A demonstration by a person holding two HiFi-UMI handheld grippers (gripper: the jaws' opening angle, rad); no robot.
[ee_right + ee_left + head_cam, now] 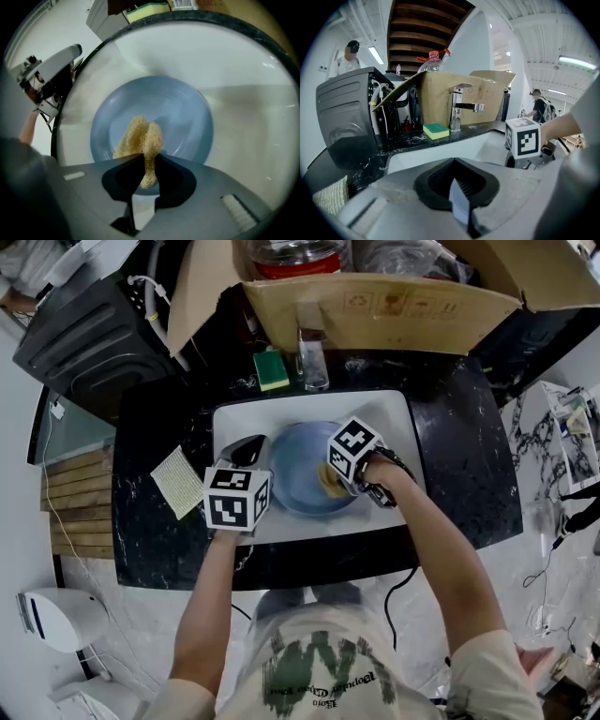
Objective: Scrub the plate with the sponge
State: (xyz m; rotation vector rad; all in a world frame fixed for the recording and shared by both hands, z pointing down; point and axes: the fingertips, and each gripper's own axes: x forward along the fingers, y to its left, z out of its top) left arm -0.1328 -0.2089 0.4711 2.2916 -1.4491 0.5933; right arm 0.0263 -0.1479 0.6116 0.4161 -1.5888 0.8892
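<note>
Right gripper (146, 161) tight on tan sponge (140, 138) atop blue plate (183, 112); left gripper (457, 197) tight on plate rim

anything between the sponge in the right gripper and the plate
Nothing visible. The sponge in the right gripper hangs directly over the blue plate; the left gripper clamps only its rim.

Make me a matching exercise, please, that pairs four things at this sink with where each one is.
Things:
1. blue plate
2. tan sponge
3. green and yellow sponge
4. woven cloth

Places:
A. on the black counter, left of the sink
B. pinched in the right gripper
C. in the white sink, its rim clamped by the left gripper
D. on the counter beside the faucet

Pairs: 1-C, 2-B, 3-D, 4-A
</note>
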